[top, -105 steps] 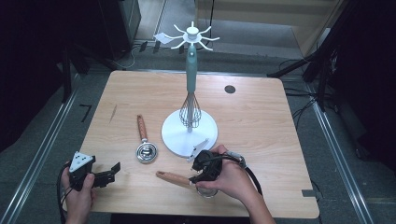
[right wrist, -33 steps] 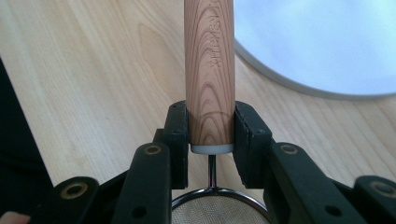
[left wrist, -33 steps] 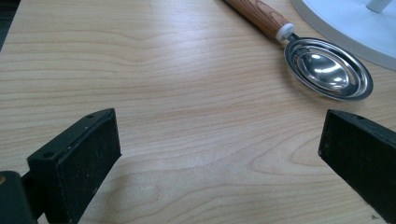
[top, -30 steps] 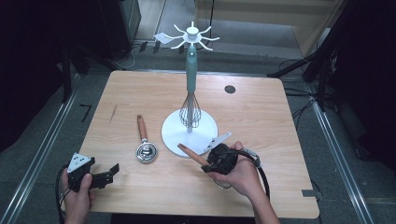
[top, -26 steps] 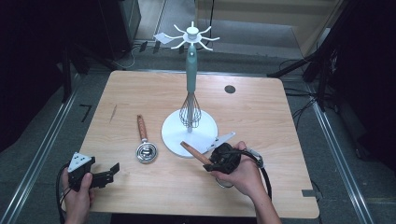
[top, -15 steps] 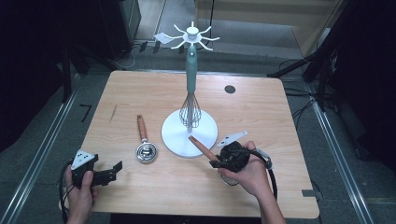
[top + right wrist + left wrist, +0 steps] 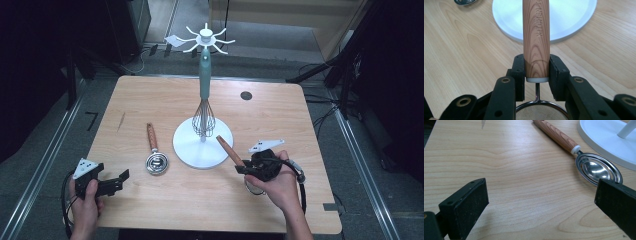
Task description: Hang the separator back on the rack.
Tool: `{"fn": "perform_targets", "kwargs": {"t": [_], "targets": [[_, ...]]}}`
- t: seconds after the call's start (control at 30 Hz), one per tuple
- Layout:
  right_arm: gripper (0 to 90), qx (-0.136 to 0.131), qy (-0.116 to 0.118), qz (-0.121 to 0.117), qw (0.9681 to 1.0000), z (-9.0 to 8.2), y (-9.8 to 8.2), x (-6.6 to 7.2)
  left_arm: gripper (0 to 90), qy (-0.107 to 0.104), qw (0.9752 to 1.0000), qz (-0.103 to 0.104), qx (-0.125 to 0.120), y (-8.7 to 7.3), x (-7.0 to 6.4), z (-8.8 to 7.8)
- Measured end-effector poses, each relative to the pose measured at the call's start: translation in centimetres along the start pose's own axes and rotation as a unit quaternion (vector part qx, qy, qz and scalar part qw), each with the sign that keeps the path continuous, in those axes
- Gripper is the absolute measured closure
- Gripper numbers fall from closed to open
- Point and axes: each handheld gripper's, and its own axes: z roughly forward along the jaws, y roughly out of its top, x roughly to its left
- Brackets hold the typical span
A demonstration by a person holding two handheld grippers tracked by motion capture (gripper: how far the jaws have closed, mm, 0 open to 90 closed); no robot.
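- My right gripper (image 7: pixel 537 71) is clamping its fingers (image 7: pixel 519 72) on the strainer's wooden handle (image 7: pixel 536 37), lifting it just beside the white stand base (image 7: pixel 202 145).
- My left gripper (image 7: pixel 111 183) is idling with fingers (image 7: pixel 464 207) wide apart over the desk (image 7: pixel 280 120), near the spoon (image 7: pixel 596 168).

A matt, pale wood-grain table (image 7: pixel 150 100). The strainer (image 7: pixel 536 37) at centre frame has a smooth, grained wooden handle with stamped lettering, a white plastic collar, and fine metal mesh. Its holding gripper (image 7: pixel 537 72) has matt black, rough-faced pads. The stand base (image 7: pixel 574 15) looks smooth white plastic. At upper right, a glossy polished metal spoon (image 7: pixel 599 170).
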Motion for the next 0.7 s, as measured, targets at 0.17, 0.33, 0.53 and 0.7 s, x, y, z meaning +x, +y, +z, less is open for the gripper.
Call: {"fn": "perform_targets", "kwargs": {"t": [0.17, 0.33, 0.53, 0.7], "targets": [[71.1, -0.017, -0.009, 0.010, 0.9998, -0.5, -0.2, -0.5, 0.0, 0.001, 1.0000, 0.000, -0.003, 0.0, 0.0, -0.1], [71.1, -0.041, -0.014, 0.017, 0.9989, -1.1, -0.3, -0.8, 0.0, 0.008, 0.9999, 0.000, -0.012, 0.1, 0.1, -0.5], [71.1, -0.085, -0.027, 0.021, 0.9958, -2.2, -0.2, -0.9, 0.0, 0.012, 0.9998, -0.002, -0.015, 0.0, 0.3, -0.4], [71.1, -0.122, -0.037, 0.025, 0.9915, -3.0, 0.0, -0.8, 0.0, 0.013, 0.9999, 0.005, -0.007, -0.2, 0.2, -0.1]]}}
